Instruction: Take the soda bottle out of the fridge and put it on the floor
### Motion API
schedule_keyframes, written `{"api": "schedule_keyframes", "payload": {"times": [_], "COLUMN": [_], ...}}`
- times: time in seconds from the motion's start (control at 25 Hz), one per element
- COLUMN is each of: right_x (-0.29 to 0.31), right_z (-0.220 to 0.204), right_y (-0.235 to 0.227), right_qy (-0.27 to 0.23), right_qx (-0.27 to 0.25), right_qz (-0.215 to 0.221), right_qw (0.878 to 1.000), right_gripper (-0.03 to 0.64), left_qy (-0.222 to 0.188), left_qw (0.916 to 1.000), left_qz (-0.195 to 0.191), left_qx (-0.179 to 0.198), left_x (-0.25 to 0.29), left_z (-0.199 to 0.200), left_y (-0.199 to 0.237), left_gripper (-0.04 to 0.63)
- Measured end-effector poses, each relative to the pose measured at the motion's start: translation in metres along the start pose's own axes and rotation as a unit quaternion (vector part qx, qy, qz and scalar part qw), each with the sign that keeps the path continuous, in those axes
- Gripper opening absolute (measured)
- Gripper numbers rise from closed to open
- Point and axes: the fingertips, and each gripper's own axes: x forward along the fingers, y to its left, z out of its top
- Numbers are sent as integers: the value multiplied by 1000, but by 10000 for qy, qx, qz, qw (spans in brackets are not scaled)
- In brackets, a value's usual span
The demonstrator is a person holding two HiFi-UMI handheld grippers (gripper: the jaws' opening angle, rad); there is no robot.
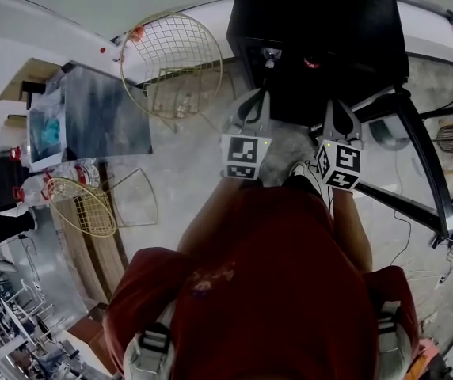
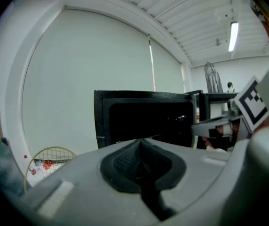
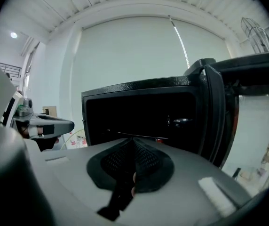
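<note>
Both clenched on nothing, left hand-held gripper [image 1: 260, 95] and right hand-held gripper [image 1: 339, 105] poised just outside the open black fridge [image 1: 314, 22], soda bottle perhaps the red glint [image 3: 160, 139] deep inside it; reaching step in hand, next calling for parted jaws and a push inside.

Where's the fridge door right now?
Swung open at the right of the black fridge in the head view, the door reaches back past the right gripper.
</note>
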Motion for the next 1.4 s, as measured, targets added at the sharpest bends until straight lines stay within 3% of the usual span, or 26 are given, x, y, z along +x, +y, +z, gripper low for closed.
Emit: {"api": "schedule_keyframes", "payload": {"times": [0.28,0.76,1.4], "right_x": [7,57,140], "right_z": [-5,-25,-55], "right_y": [2,-7,-21], "right_qy": [-126,151,243], "right_qx": [61,-12,70], "right_qz": [48,83,137], "right_qw": [9999,9999,9996], "right_gripper": [-2,11,142], "left_qy": [-36,126,481], "left_qw": [10000,9994,9976], "left_qz": [10,50,38], "left_qx": [-30,-329,-505], "left_x": [2,14,22], "left_z": [0,-21,-51], "left_y": [4,3,4], "left_gripper": [0,0,0]}}
